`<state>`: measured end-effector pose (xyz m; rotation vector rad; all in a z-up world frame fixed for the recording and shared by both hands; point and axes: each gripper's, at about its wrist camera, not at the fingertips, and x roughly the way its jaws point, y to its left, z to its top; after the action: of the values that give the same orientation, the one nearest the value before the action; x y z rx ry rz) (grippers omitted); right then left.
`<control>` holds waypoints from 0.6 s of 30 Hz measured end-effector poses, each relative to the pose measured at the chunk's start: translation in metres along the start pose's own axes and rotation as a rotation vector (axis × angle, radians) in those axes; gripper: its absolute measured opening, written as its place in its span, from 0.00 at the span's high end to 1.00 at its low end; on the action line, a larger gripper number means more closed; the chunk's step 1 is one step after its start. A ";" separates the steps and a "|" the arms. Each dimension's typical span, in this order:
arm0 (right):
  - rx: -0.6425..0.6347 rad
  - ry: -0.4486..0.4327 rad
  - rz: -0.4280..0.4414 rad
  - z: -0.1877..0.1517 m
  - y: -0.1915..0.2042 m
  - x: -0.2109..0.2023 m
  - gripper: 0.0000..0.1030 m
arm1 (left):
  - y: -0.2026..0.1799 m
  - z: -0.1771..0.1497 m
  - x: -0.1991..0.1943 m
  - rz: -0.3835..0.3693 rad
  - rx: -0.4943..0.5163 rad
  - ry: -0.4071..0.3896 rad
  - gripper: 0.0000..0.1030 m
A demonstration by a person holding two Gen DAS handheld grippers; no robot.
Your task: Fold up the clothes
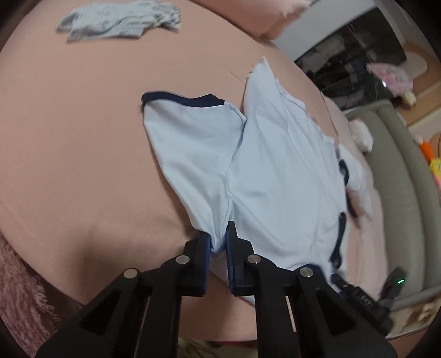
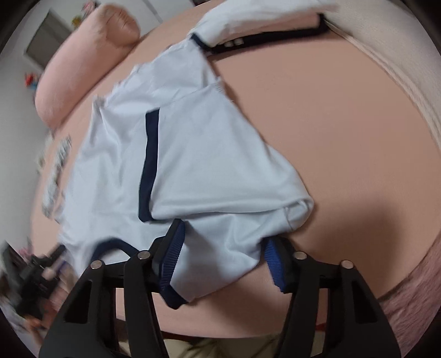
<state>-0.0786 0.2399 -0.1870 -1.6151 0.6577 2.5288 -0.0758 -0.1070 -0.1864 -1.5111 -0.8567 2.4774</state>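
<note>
A light blue T-shirt (image 1: 275, 170) with navy trim lies on the pink bed sheet (image 1: 69, 137). In the left wrist view its left sleeve (image 1: 190, 132) spreads flat. My left gripper (image 1: 219, 242) is shut on the shirt's shoulder fabric. In the right wrist view the shirt (image 2: 206, 170) has its right sleeve folded over the body, the navy cuff (image 2: 150, 162) running down the middle. My right gripper (image 2: 223, 242) is open, its fingers (image 2: 172, 247) on either side of the shoulder fabric; the navy collar (image 2: 110, 245) lies to the left.
A folded grey garment (image 1: 118, 22) lies at the far side of the bed. A pink pillow (image 2: 82, 63) sits at the head. A fluffy pink blanket (image 2: 408, 297) edges the bed. A grey sofa (image 1: 399, 179) and a dark cabinet (image 1: 352, 55) stand beyond the bed.
</note>
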 end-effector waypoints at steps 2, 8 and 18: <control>-0.032 0.011 0.029 -0.002 0.009 -0.002 0.87 | 0.005 -0.001 -0.005 0.018 -0.018 -0.010 0.93; -0.078 -0.026 0.052 -0.017 0.017 -0.022 0.95 | -0.002 -0.010 -0.028 0.080 -0.024 -0.030 0.94; -0.085 0.068 0.000 -0.017 0.018 0.002 0.87 | 0.000 -0.019 -0.008 0.147 -0.001 0.123 0.88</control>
<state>-0.0700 0.2160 -0.1895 -1.7347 0.5636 2.5444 -0.0557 -0.1024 -0.1862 -1.7661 -0.7515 2.4497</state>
